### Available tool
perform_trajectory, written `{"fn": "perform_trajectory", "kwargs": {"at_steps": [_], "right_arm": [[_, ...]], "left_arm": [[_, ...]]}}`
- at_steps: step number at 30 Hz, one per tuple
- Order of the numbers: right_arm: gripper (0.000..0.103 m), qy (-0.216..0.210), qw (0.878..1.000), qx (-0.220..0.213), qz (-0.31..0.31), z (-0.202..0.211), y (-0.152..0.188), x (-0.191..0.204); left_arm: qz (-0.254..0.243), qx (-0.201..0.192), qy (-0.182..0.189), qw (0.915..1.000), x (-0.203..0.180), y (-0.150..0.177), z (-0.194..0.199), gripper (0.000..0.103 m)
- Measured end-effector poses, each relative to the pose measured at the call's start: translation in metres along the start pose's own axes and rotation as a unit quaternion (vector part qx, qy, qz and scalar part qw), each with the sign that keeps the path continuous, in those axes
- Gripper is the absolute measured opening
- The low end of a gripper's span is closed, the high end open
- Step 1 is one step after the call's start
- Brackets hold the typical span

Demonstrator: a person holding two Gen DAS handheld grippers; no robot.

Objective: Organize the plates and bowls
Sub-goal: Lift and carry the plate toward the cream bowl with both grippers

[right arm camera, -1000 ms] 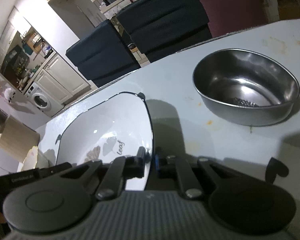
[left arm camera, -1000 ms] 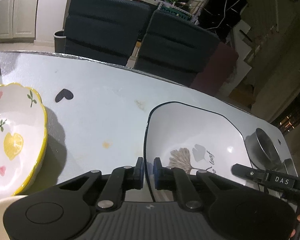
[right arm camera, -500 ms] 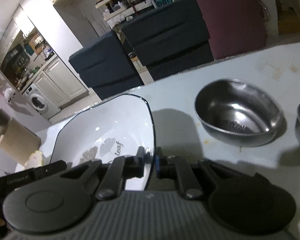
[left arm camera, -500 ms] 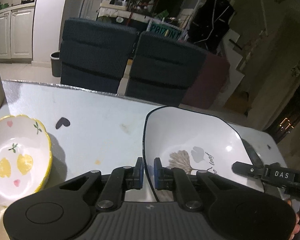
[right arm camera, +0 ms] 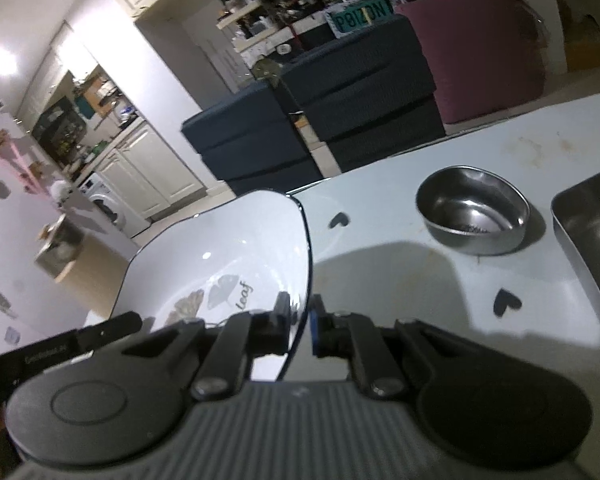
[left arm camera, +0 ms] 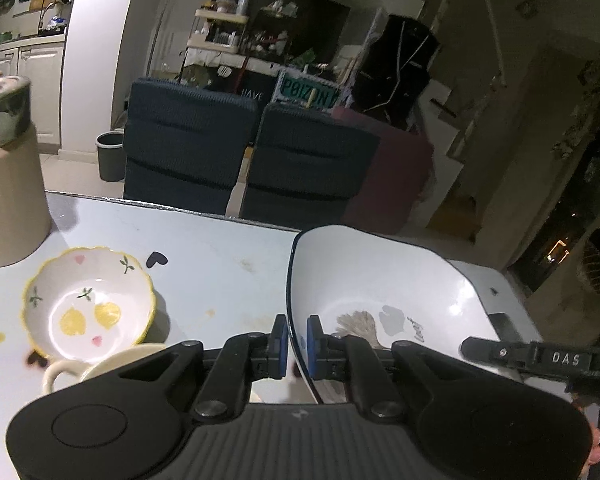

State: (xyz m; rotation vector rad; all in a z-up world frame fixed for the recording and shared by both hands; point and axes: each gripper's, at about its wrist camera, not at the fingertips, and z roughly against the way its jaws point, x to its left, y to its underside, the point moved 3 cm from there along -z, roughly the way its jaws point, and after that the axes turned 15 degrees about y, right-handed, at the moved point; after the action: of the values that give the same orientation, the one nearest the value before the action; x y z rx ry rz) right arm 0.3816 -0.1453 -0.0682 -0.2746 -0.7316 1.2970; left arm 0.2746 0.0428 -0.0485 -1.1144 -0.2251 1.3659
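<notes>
A white squarish plate with a dark rim and a leaf print hangs in the air above the table, held from both sides. My left gripper is shut on its left rim. My right gripper is shut on the opposite rim of the plate. On the table to the left sits a scalloped bowl with lemon and heart prints and a yellow rim. A round steel bowl and a steel rectangular tray sit to the right.
A cream mug stands just under my left gripper. A beige canister with a steel lid stands at the table's far left. Dark chairs line the far edge of the pale blue table. The other gripper's arm shows at right.
Both grippers have risen with the plate, which has left the table and now hangs well above it. The lemon bowl, steel bowl and tray look farther below.
</notes>
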Motion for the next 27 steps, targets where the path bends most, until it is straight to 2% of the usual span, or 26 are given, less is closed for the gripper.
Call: {"fn": "perform_trajectory", "kwargs": {"at_steps": [8,15,19,27], "right_arm": [[0.013,-0.045,0.999,0.011,-0.005,0.048,0.036,-0.007],[0.013,-0.04,0.999,-0.011,0.005,0.085,0.064,-0.01],[0.012,-0.033,0.999,-0.004,0.013,0.097,0.082,-0.011],[0.013,-0.021,0.998,0.048,0.037,0.096,0.122,-0.011]], "left_arm": [[-0.013,-0.019,0.027,0.9994,-0.029,0.026,0.066,0.009],[-0.029,-0.01,0.036,0.9989,-0.046,0.061,0.096,0.009],[-0.019,0.007,0.035,0.9992,-0.044,0.082,0.107,0.009],[0.005,0.063,0.035,0.9974,-0.023,0.124,0.111,0.009]]}}
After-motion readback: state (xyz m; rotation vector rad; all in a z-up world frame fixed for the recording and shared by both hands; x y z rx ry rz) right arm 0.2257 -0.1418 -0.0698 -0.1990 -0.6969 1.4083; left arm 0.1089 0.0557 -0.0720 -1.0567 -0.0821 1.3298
